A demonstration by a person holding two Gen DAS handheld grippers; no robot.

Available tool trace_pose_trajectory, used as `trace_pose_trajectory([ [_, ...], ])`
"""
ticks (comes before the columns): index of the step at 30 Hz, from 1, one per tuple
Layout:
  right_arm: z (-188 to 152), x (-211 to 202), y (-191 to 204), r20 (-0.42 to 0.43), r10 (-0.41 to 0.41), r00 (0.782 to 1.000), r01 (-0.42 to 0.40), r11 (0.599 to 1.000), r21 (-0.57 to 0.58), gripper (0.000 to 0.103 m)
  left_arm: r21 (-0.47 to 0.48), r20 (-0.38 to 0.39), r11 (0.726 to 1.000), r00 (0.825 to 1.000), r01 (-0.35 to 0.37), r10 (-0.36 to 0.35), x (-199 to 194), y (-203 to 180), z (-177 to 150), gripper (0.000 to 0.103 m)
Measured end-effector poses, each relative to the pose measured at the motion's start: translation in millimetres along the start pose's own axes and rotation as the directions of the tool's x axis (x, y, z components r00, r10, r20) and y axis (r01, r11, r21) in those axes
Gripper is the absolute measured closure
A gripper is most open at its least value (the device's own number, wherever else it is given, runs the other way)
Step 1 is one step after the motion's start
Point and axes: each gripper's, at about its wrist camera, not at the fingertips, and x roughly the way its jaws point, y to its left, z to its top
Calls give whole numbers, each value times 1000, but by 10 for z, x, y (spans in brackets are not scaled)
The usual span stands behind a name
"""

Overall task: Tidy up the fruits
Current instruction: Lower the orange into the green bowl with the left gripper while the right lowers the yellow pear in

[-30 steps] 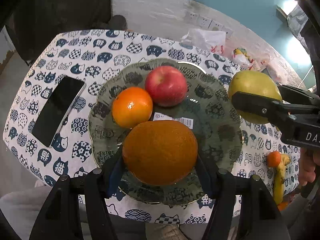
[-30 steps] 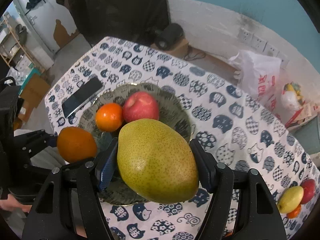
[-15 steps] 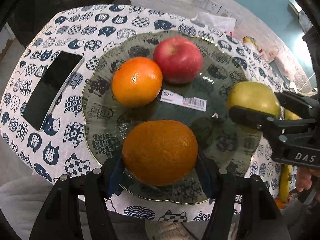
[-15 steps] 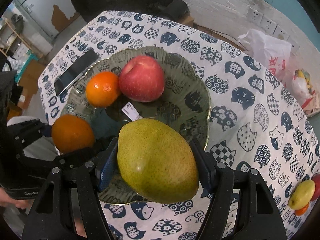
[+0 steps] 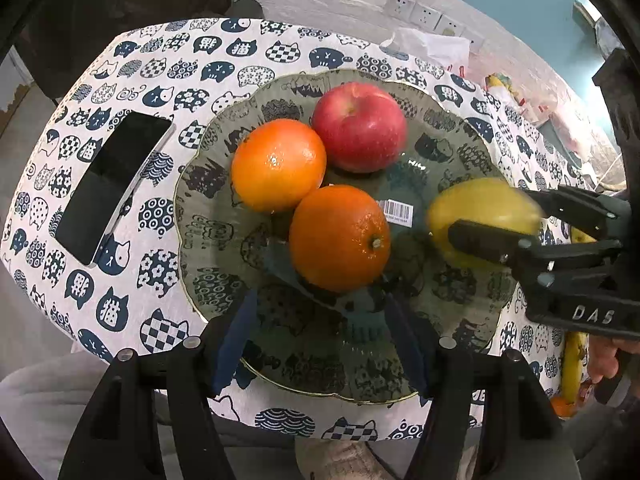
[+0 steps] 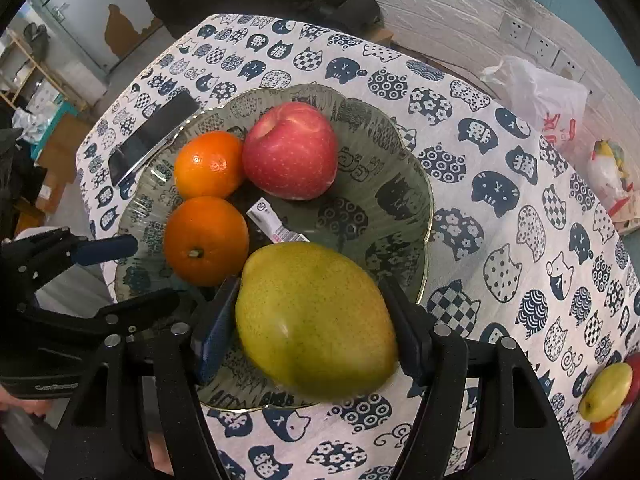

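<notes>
A green glass plate (image 5: 208, 216) (image 6: 404, 200) on the cat-print table holds a red apple (image 5: 359, 126) (image 6: 290, 150), a small orange (image 5: 278, 164) (image 6: 208, 164) and a larger orange (image 5: 339, 238) (image 6: 206, 240). My left gripper (image 5: 320, 332) is open just behind the larger orange, which rests free on the plate. My right gripper (image 6: 310, 320) is shut on a green pear (image 6: 316, 318) (image 5: 480, 216), held low over the plate's near right side.
A black phone (image 5: 110, 184) (image 6: 154, 132) lies left of the plate. More fruit (image 6: 608, 390) sits at the table's right edge. A white plastic bag (image 6: 536, 92) lies beyond the table. A barcode sticker (image 5: 394, 212) is on the plate.
My left gripper has opened and let go of the larger orange, which now lies on the plate; the gripper pulled back. My right gripper has lowered the pear toward the plate.
</notes>
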Motion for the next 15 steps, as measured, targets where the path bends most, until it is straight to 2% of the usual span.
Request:
trace_pose_trajectory([
  [3, -17, -14, -8, -2, 45, 999, -45, 999, 22, 29, 2, 0, 1000, 1000, -5, 5, -8, -7, -9, 35],
  [8, -42, -15, 19, -1, 28, 1000, -28, 1000, -7, 31, 9, 10, 1000, 1000, -3, 3, -49, -49, -12, 35],
  [15, -53, -138, -24, 26, 42, 999, -42, 999, 21, 30, 38, 29, 999, 999, -23, 22, -122, -132, -12, 35],
])
